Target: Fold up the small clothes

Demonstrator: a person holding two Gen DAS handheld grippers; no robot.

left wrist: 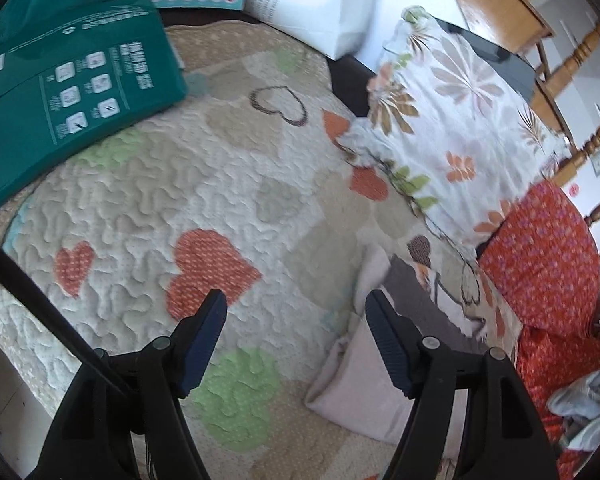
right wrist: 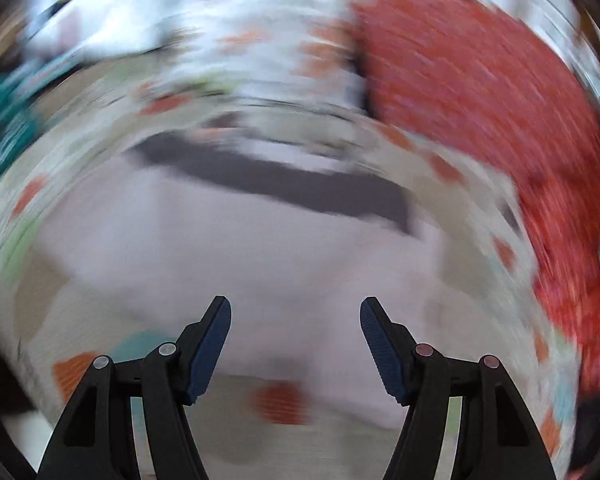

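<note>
Left wrist view: the left gripper [left wrist: 296, 304] hangs wide apart, its 2 blue-padded fingers [left wrist: 204, 344] holding nothing, above a quilt [left wrist: 148, 208] stitched with hearts. Just under the right finger lies the garment [left wrist: 356, 392], pale pink with a grey band at its far end, flat on the quilt and apparently doubled over along its near edge. Beyond the garment, toward the right, a red patterned cloth [left wrist: 540, 264] sits heaped on the quilt, and a grey-white bundle [left wrist: 584, 404] shows at the right rim beside it. Farther off than the garment, a floral pillow [left wrist: 452, 120] rests against the red cloth. Far left of the garment, a green box [left wrist: 72, 92] lies on the quilt's edge; past that, a white bag [left wrist: 324, 4] and wooden chairs [left wrist: 572, 56] stand behind the pillow.

Right wrist view is heavily motion-blurred. The right gripper [right wrist: 296, 306] is likewise spread wide and empty, directly over the garment [right wrist: 260, 272], whose grey band [right wrist: 284, 184] lies at the far side. The red cloth [right wrist: 480, 100] is beyond the garment to the right, the pillow [right wrist: 260, 52] straight beyond.
</note>
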